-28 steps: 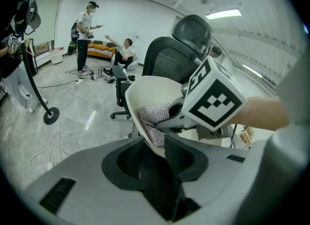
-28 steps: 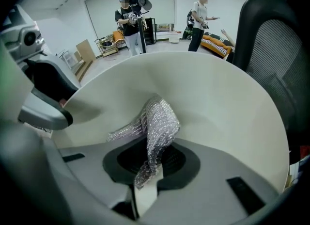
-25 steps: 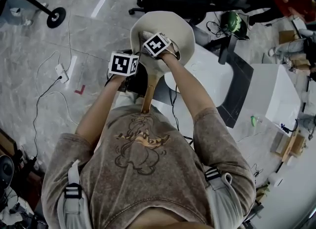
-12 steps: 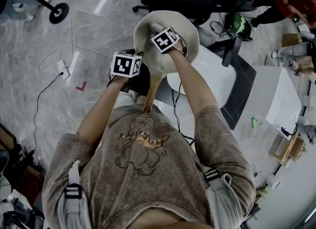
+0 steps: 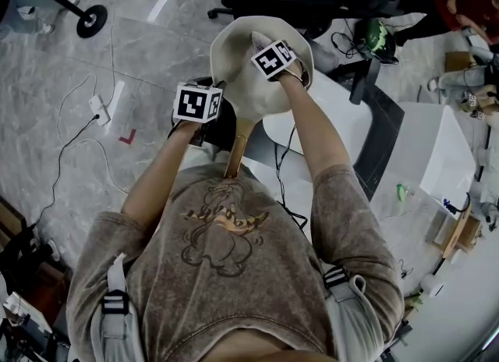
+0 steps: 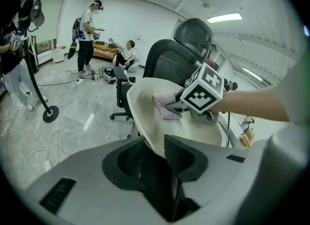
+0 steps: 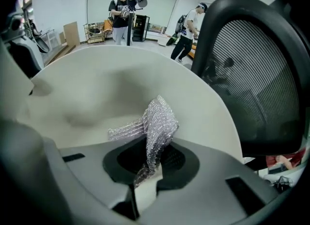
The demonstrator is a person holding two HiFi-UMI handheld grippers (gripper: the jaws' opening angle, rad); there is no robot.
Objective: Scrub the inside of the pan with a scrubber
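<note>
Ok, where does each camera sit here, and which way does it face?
Head view: on the person's head, steeply down onto the pan, both forearms and shirt.
Left gripper view: on the left gripper, along jaws clamped on the pan's rim; right forearm shows.
Right gripper view: on the right gripper, into the pan; jaws pinch the scrubber.
Shared: both gripper views show scrubber and pan interior.

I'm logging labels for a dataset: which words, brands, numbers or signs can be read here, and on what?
No readable text anywhere.
Left cube and right cube: square black-and-white markers only, no characters.
Shirt print: a drawing; any lettering too blurred.
</note>
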